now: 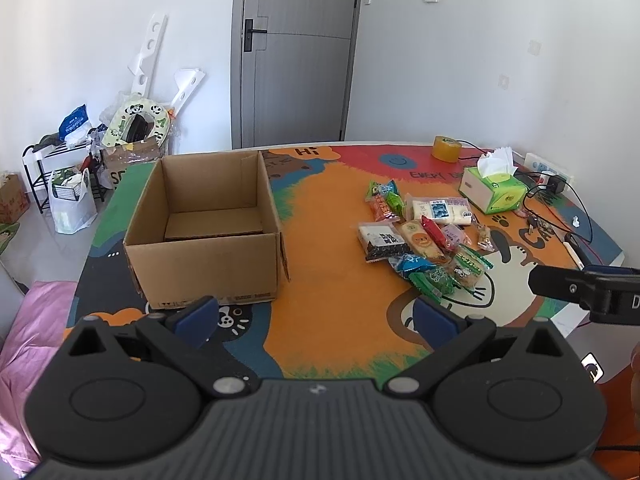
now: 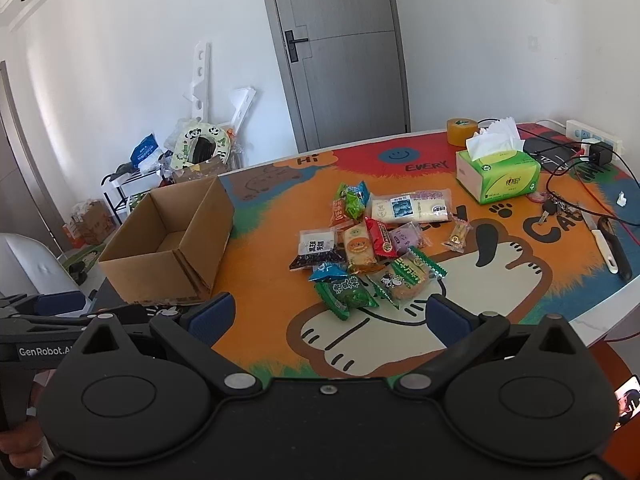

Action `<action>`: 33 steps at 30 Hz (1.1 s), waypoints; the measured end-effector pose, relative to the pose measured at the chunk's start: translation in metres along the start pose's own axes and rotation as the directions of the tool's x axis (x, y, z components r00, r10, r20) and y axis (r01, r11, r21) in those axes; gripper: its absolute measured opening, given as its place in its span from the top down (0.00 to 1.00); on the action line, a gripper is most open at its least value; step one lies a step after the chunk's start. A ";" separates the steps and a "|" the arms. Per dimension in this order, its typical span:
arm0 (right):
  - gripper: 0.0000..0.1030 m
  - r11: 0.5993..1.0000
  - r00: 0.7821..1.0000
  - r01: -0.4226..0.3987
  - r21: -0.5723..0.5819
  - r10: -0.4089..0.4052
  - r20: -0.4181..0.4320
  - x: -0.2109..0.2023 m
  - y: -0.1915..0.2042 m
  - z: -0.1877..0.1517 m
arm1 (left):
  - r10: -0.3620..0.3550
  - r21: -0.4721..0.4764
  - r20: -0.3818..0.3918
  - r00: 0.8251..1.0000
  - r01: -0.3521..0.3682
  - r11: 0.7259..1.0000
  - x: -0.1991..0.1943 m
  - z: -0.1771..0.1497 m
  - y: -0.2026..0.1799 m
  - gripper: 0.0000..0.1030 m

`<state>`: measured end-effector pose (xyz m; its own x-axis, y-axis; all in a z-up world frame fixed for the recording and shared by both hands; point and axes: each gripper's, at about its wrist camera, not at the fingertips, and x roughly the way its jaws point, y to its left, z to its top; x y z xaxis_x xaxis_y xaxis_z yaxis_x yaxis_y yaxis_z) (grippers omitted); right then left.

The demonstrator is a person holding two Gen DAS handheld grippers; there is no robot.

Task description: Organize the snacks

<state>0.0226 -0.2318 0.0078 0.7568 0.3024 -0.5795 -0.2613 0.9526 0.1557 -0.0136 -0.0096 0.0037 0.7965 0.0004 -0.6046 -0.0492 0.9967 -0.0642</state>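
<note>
Hovering wide, empty: left hand-held gripper [image 1: 316, 312], right hand-held gripper [image 2: 330, 314] | snack pile [image 2: 368, 240] beside cardboard box [image 1: 208, 220]

Far beyond the jaws to the right: green cardboard tissue box [image 2: 498, 176], amber roll of tape [image 2: 461, 131], white power strip [image 2: 594, 136], bunch of keys [image 2: 554, 209]. Straight ahead, grey door [image 1: 298, 52].

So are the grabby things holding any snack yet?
No, neither. The left gripper and right gripper are open and hold nothing; the snacks lie on the table.
</note>
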 end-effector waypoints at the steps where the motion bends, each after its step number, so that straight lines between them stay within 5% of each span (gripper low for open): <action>1: 0.00 1.000 1.000 0.000 -0.001 0.000 0.000 0.000 0.000 -0.001 | 0.000 -0.003 0.000 1.000 0.000 1.000 0.000 0.000 0.001 0.00; 33: 0.00 1.000 1.000 0.008 0.008 -0.008 -0.006 0.009 -0.009 0.000 | 0.006 -0.001 0.008 1.000 -0.006 1.000 0.009 0.006 -0.005 0.00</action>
<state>0.0322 -0.2377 0.0014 0.7552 0.2947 -0.5856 -0.2505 0.9552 0.1576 -0.0022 -0.0142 0.0034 0.8009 0.0068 -0.5988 -0.0547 0.9966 -0.0618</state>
